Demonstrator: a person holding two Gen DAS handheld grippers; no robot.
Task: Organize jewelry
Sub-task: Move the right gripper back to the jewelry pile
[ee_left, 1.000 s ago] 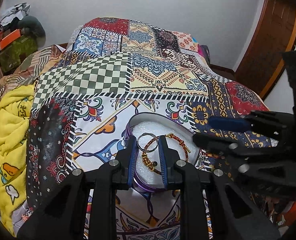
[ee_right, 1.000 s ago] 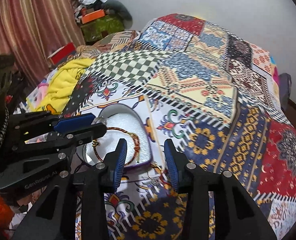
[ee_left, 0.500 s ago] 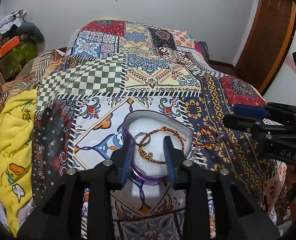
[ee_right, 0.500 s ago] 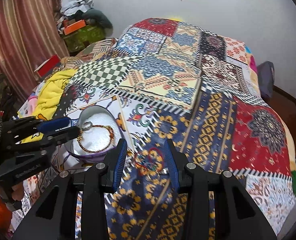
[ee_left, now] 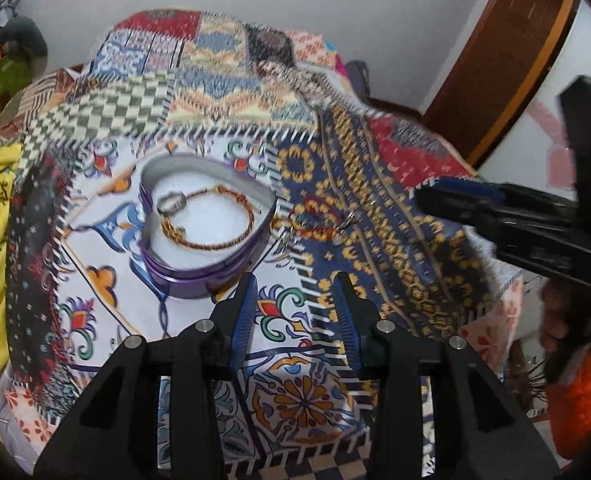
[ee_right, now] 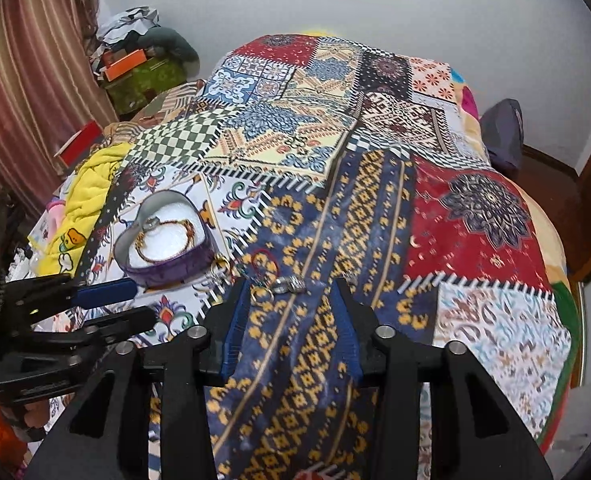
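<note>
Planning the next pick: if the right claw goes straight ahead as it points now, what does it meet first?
Probably the loose silver rings on the bedspread, just ahead of the open right claw; depth is hard to judge.

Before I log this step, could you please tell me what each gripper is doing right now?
Left gripper: open, holding nothing, just short of the heart-shaped tin.
Right gripper: open, holding nothing, by the loose rings.

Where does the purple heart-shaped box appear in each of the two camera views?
Left wrist view: the box is left of centre, just beyond the left gripper.
Right wrist view: it is at middle left, left of the right gripper.
Shared landmark: the beaded bracelet inside it.
</note>
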